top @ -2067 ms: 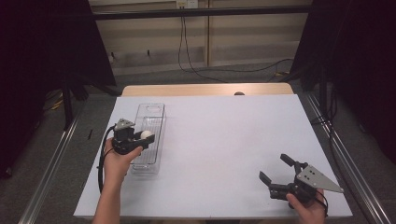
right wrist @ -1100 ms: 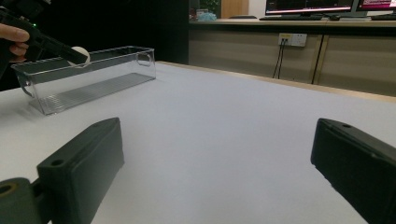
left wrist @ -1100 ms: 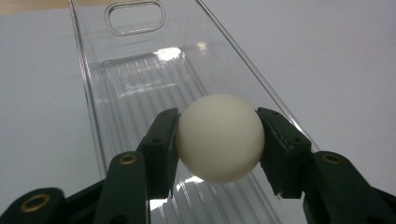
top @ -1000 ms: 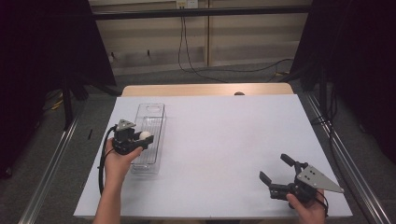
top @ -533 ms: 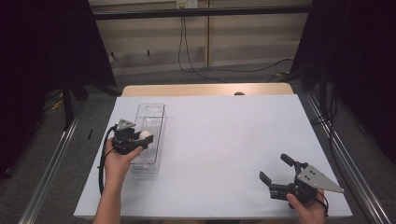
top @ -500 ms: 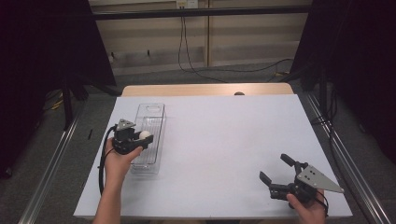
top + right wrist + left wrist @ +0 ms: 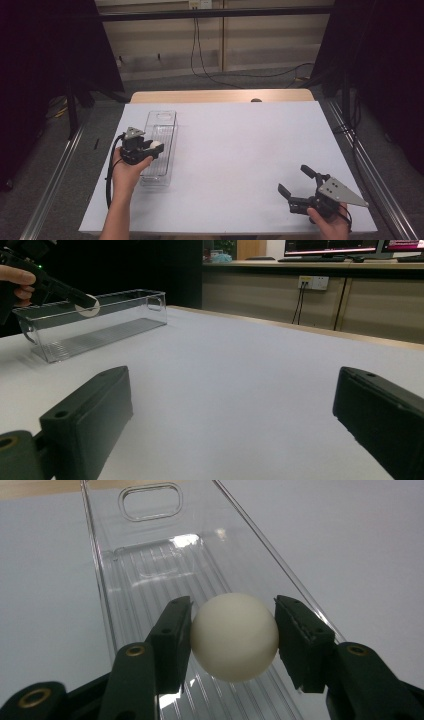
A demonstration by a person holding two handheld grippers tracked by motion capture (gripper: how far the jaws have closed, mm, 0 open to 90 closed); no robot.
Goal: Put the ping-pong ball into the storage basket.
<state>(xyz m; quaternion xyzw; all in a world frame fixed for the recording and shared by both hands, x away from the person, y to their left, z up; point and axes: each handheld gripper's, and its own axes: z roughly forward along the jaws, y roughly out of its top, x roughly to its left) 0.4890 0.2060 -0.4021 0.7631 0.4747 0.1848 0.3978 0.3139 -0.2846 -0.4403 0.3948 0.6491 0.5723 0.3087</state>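
A cream-white ball [image 7: 234,636] sits between the two black jaws of my left gripper [image 7: 233,630], which is shut on it. The ball [image 7: 156,145] hangs above the clear plastic bin [image 7: 161,150], a long narrow box with a ribbed floor [image 7: 165,575] and a handle cut-out at its far end. In the right gripper view the ball [image 7: 90,308] shows at the level of the bin's rim [image 7: 120,292]. My right gripper [image 7: 295,186] rests near the table's front right corner, jaws wide apart, nothing between them [image 7: 230,405].
The white table top [image 7: 240,145] spreads between the two hands. A wooden strip [image 7: 220,96] runs along its far edge. Metal rails [image 7: 55,175] flank the table on both sides, and cables lie on the floor behind.
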